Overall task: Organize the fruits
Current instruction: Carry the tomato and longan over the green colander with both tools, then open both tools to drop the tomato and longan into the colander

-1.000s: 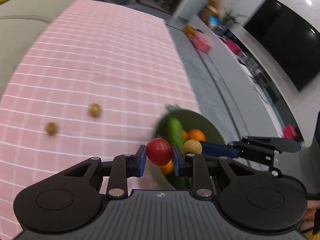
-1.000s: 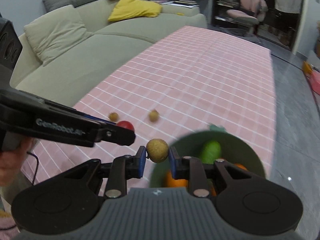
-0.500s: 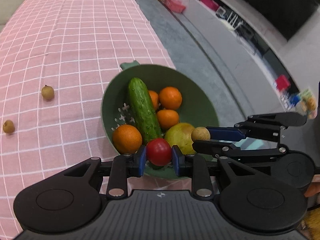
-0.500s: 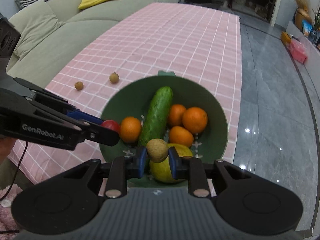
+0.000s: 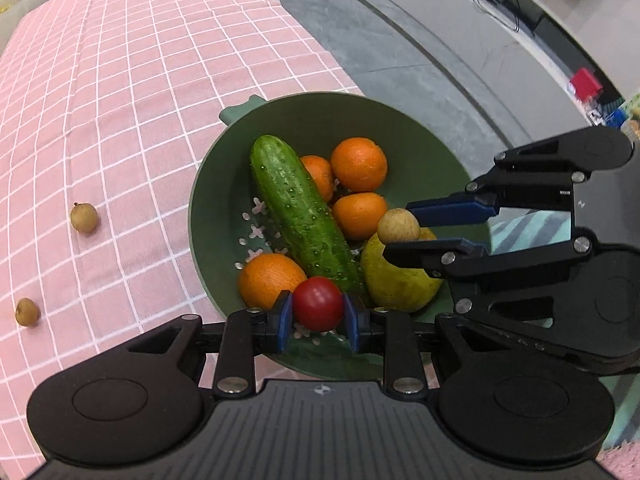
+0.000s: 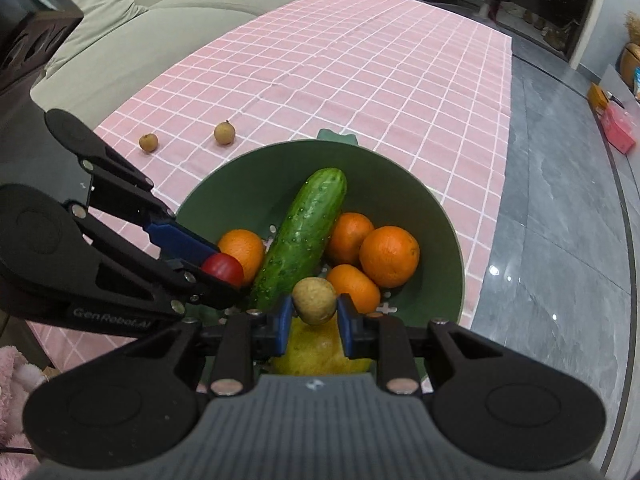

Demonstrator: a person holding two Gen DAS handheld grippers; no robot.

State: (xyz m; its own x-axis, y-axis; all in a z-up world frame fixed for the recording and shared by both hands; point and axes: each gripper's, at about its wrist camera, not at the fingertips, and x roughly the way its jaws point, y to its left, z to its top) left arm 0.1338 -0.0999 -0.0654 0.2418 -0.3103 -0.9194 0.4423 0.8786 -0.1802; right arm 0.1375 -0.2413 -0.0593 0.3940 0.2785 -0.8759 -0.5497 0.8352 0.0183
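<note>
A green colander bowl sits at the edge of the pink checked tablecloth. It holds a cucumber, several oranges and a yellow-green pear. My left gripper is shut on a red cherry tomato over the bowl's near rim. My right gripper is shut on a tan longan just above the pear.
Two more longans lie on the cloth left of the bowl, also seen as longans in the right wrist view. A beige sofa borders the table's far side. Grey floor runs right of the table.
Both grippers have come down and in over the bowl, each keeping its fruit. The bowl and its contents now loom larger and sharper in both views.
</note>
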